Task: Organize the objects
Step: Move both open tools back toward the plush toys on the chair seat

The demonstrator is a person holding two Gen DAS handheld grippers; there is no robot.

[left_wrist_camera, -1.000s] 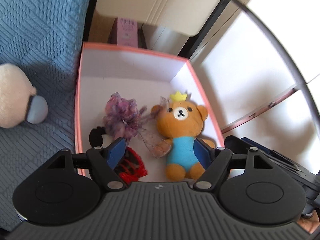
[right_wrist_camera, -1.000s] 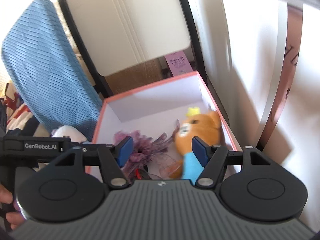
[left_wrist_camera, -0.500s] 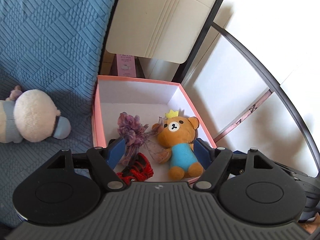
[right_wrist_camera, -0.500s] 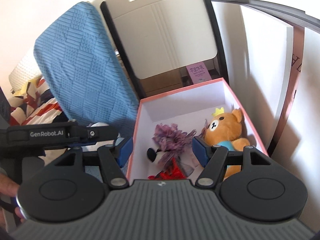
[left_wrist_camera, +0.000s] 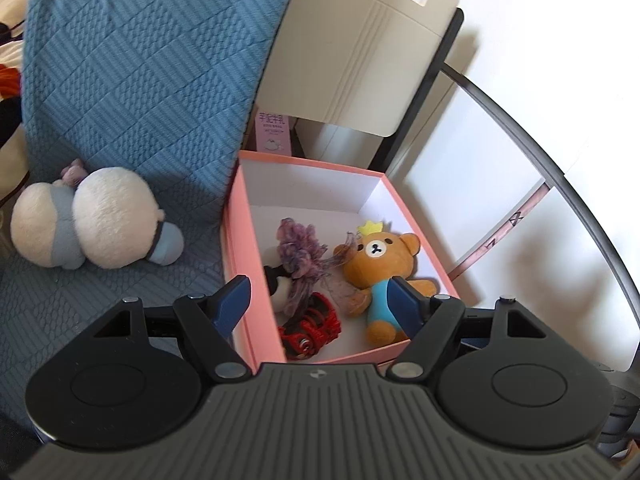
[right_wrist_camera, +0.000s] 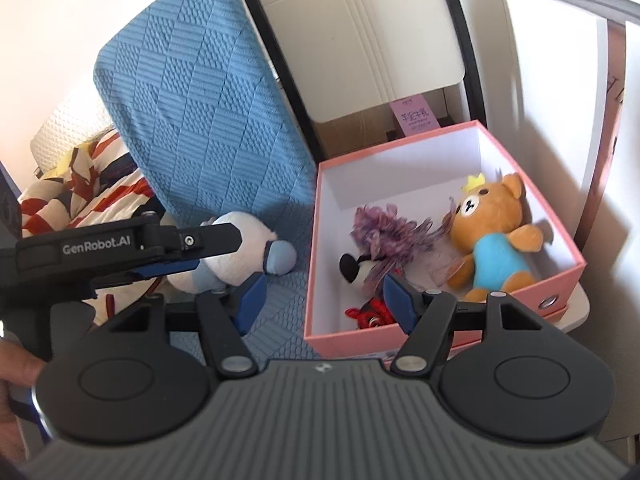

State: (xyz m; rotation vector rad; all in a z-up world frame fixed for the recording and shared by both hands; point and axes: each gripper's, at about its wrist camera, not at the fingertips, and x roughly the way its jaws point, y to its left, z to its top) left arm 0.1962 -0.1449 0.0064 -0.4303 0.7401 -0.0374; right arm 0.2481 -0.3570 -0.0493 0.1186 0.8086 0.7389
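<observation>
A pink box (left_wrist_camera: 240,248) (right_wrist_camera: 436,338) stands on the blue sofa seat. Inside lie a brown bear (left_wrist_camera: 382,266) (right_wrist_camera: 490,232) in a blue shirt with a yellow crown, a purple yarn tuft (left_wrist_camera: 300,252) (right_wrist_camera: 384,228), a black-and-white plush (left_wrist_camera: 276,282) (right_wrist_camera: 354,266) and a red item (left_wrist_camera: 312,330) (right_wrist_camera: 366,314). A white and blue plush (left_wrist_camera: 92,220) (right_wrist_camera: 244,252) lies on the seat left of the box. My left gripper (left_wrist_camera: 318,300) is open and empty above the box's near end; it shows from the side in the right wrist view (right_wrist_camera: 168,268). My right gripper (right_wrist_camera: 322,296) is open and empty.
A blue textured cushion (left_wrist_camera: 152,56) (right_wrist_camera: 200,104) leans behind the plush. A beige chair back (left_wrist_camera: 360,48) (right_wrist_camera: 368,36) with a black frame stands behind the box, with a small pink carton (left_wrist_camera: 272,130) (right_wrist_camera: 416,116). Striped bedding (right_wrist_camera: 80,184) lies at far left. White wall panels (left_wrist_camera: 500,200) stand right.
Both grippers have pulled back and up from the box. The white and blue plush and more of the sofa have come into view. The toys in the box stay put.
</observation>
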